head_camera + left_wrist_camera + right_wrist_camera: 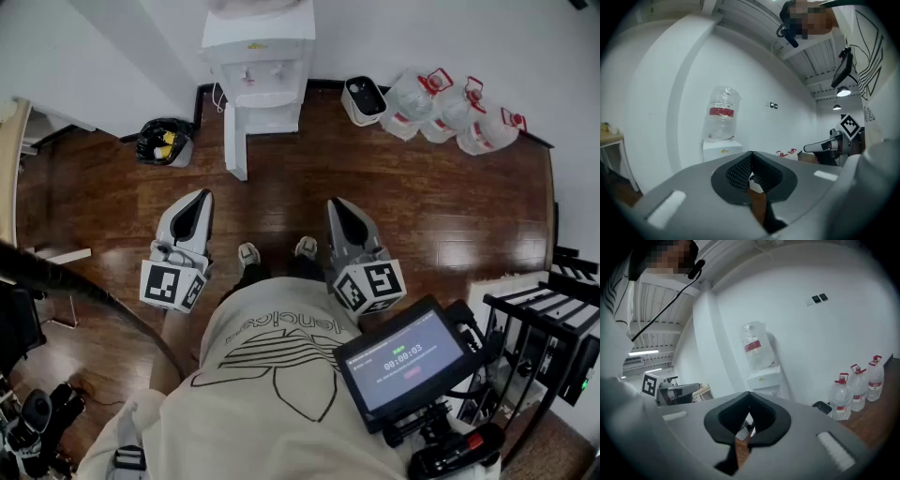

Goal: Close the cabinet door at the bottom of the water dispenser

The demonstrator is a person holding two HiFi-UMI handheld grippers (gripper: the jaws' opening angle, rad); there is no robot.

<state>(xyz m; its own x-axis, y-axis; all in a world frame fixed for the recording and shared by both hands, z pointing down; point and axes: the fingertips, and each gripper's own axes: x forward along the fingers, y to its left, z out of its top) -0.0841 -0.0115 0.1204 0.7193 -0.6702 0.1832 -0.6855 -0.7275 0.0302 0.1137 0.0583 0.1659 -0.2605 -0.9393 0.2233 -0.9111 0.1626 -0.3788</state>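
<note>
The white water dispenser [259, 56] stands against the far wall with a bottle on top. Its bottom cabinet door [235, 142] is swung open towards me, edge-on at the dispenser's left. My left gripper [198, 202] and right gripper [338, 208] hang side by side over the wooden floor, well short of the door, both shut and empty. In the left gripper view the shut left gripper [751, 153] points at the dispenser [723, 148] and its bottle [723, 115]. The right gripper view shows the shut right gripper [749, 393] below the dispenser [765, 377].
A black bag [165, 141] lies left of the dispenser. A white bin [364, 99] and several water jugs [457, 112] stand to its right. A screen [403, 361] and a black rack [544, 323] are at my right, a table edge [9, 159] at my left.
</note>
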